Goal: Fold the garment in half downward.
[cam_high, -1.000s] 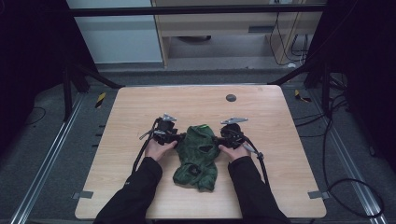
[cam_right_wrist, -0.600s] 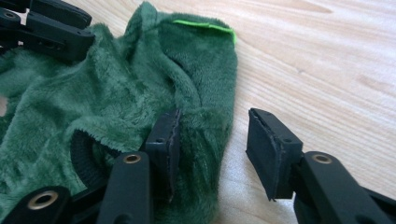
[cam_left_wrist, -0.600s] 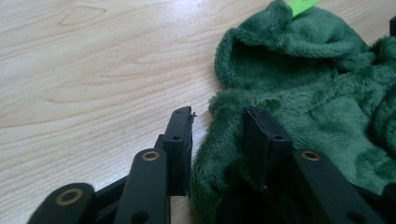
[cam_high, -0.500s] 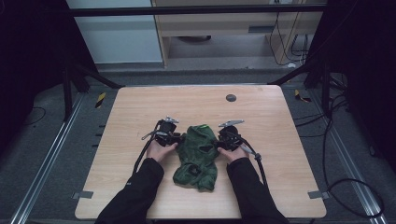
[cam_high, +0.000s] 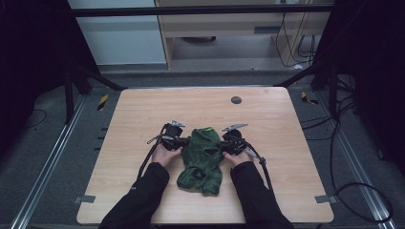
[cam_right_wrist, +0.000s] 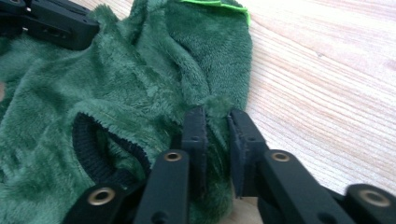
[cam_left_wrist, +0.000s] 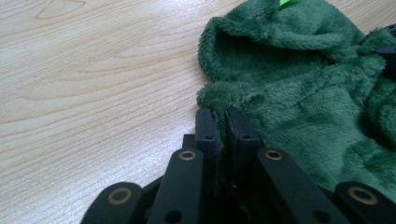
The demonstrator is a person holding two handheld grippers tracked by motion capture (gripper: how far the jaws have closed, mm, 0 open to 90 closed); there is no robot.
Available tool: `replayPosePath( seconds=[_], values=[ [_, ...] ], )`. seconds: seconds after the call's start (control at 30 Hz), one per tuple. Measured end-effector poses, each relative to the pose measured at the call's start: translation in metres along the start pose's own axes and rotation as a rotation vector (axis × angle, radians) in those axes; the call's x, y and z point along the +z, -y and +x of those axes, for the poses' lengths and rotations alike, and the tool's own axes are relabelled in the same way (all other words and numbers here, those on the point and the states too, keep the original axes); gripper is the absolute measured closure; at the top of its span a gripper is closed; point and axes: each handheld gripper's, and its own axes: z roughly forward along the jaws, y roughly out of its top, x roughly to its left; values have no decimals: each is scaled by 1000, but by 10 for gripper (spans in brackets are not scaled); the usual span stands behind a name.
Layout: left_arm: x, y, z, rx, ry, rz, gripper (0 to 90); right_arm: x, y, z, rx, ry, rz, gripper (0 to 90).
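Both sets of jaws have just been closing since the earlier frame, and each now pinches fleece: the left gripper (cam_high: 177,141) bites the garment's 9 o'clock edge, the right gripper (cam_high: 228,143) its 3 o'clock edge. Between them, the dark green fleece garment (cam_high: 202,160) lies crumpled at the wooden table's (cam_high: 286,143) centre, slightly toward 6 o'clock, with a bright green tag (cam_right_wrist: 215,3) and a black ribbed cuff (cam_right_wrist: 93,149). Bare tabletop surrounds it. A small dark disc (cam_high: 236,100) sits well apart toward 12 o'clock.
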Motion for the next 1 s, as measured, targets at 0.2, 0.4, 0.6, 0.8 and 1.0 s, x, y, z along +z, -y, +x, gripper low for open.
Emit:
replayPosePath(
  seconds=[0.2, 0.4, 0.6, 0.8, 1.0],
  values=[
    [-7, -2, -1, 5, 4, -12, 867, -4, -2, 1, -14, 1, -17, 835],
    [-23, -6, -4, 19, 2, -45, 873, -16, -7, 3, -17, -14, -59, 839],
    [-43, -8, -9, 40, 2, -73, 875, -31, -12, 6, -45, -30, -104, 839],
    [-57, -9, -16, 62, 6, -101, 876, -42, -14, 9, -75, -39, -133, 840],
    [-69, -6, -22, 74, 13, -118, 876, -50, -13, 11, -94, -51, -154, 841]
  ],
)
